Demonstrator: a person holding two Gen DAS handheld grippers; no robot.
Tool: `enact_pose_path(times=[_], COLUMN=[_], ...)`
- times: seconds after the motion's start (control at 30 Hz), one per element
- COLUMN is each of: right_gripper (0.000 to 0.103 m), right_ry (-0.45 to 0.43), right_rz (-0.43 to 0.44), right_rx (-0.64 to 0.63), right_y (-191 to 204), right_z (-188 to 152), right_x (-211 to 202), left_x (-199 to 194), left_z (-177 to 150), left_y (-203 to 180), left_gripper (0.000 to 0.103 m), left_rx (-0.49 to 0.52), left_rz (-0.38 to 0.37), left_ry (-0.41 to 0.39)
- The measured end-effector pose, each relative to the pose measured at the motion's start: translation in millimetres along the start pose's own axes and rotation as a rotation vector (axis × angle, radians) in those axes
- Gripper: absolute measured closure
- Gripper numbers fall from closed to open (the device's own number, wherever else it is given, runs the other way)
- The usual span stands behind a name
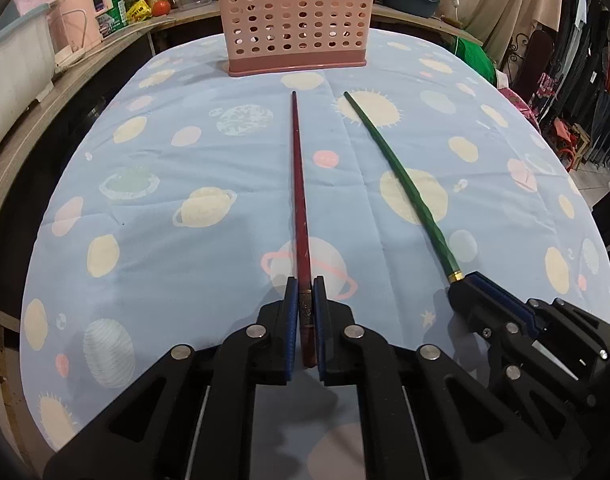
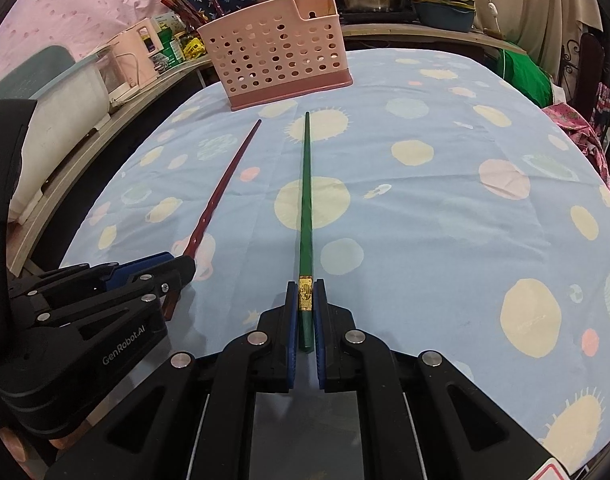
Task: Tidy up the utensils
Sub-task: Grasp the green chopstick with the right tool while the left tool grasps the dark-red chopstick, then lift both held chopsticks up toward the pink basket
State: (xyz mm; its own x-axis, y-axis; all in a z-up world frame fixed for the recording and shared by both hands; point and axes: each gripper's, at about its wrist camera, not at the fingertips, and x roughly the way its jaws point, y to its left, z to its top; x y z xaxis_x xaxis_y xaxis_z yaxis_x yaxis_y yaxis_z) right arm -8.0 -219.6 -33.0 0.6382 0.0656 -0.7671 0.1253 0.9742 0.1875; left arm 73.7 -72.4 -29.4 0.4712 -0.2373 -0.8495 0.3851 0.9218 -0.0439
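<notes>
A: Far left, what's there?

B: Counter (image 1: 105, 46) w/ a white tub (image 1: 13, 68), pink appliance (image 1: 85, 12), bottles, a tomato (image 1: 160, 8). All off the cloth.

A: Then the table?

B: Blue planet-print cloth (image 1: 165, 152) over it. Pink holder (image 1: 295, 20) w/ round holes stands upright at the far edge, centre. Right wrist view shows dark sticks (image 2: 185, 4) poking up behind its left end, can't tell if they're inside it.

A: Left gripper (image 1: 305, 286)?

B: Closed on the red chopstick (image 1: 297, 168), blue pads pinching its thick end. Rest of it runs straight ahead over the cloth, tip pointing at the holder, stopping short of the base. Can't tell if the tip touches the cloth.

A: And right of that?

B: Green chopstick (image 1: 393, 168), roughly alongside the red one, apart from it, tips closer together than the held ends. Gold band near its thick end.

A: Right gripper (image 2: 305, 290)?

B: Clamped on the green one, pads right at the gold band, butt end sticking back between the fingers. Tip also aims at the holder, not reaching it.

A: Grippers touching?

B: No, side by side, near each other.

A: Far right?

B: Green cloth bundle (image 1: 477, 56) past the table edge, clothes (image 1: 597, 80) hanging beyond.
</notes>
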Motion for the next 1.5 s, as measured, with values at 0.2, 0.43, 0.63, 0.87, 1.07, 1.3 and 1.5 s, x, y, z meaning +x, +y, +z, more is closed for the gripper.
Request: enact_pose_path(times=[0.2,0.43,0.63,0.87,1.07,1.3,1.5], right_gripper=[0.096,0.096,0.096,0.096,0.096,0.096,0.096], right_ry=[-0.006,-0.044,-0.091,-0.179,-0.264,-0.336,-0.382], right_rz=[0.014,0.030,0.049,0.061,0.065,0.072,0.082], right_rx=[-0.005,-0.002,0.006,0.015,0.022,0.027,0.040], right_y=[3.0,5.7,6.1,2.2,-2.6,-6.5,-10.2], right_z=[-0.7,7.0,22.2,45.7,73.2,106.0,135.2], right_x=[-5.4,-20.8,-39.1,-64.6,-84.9,-97.9,-101.8], left_x=[-4.0,-19.0,-39.2,-70.6,-91.7,-110.5,-112.9], left_z=[0.3,9.1,23.8,43.9,65.7,97.4,121.7], left_y=[2.7,6.9,12.8,19.6,25.8,33.4,38.8], left_gripper=[0.096,0.096,0.096,0.096,0.096,0.096,0.096], left_rx=[-0.014,-0.038,-0.066,-0.088,-0.093,-0.100,-0.110], left_rz=[-0.005,-0.023,-0.040,-0.049,-0.055,-0.052,-0.051], left_ry=[0.017,0.020,-0.008,-0.083,-0.138,-0.207,-0.233])
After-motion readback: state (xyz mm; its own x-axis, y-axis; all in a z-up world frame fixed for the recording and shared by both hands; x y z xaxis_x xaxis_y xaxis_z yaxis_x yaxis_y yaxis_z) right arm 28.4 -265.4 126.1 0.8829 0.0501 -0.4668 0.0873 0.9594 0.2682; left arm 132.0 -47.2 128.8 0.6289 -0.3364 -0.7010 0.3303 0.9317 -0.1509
